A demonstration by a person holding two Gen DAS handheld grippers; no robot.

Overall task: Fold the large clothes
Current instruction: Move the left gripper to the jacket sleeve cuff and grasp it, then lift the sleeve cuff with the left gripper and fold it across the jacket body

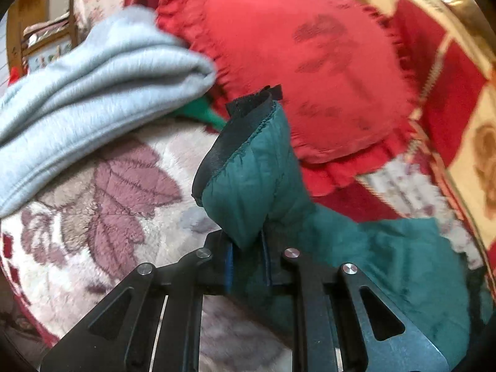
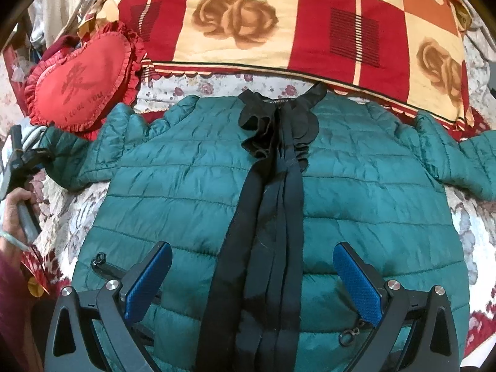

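A dark green quilted jacket (image 2: 192, 186) lies front up on the bed, with a black placket and a ruffled black collar (image 2: 279, 130) down its middle. My left gripper (image 1: 247, 257) is shut on the jacket's left sleeve cuff (image 1: 248, 183), whose black-lined end stands up from the pads. In the right wrist view that gripper (image 2: 23, 158) shows at the far left, at the sleeve end, held by a hand (image 2: 15, 214). My right gripper (image 2: 252, 276) hangs open over the jacket's lower front, its blue pads (image 2: 148, 282) wide apart on either side of the placket.
A red heart-shaped cushion (image 2: 83, 86) lies beside the left sleeve. A red and cream rose-patterned pillow (image 2: 279, 21) runs behind the collar. A folded light grey garment (image 1: 93, 93) sits at the left on the floral fleece blanket (image 1: 93, 201).
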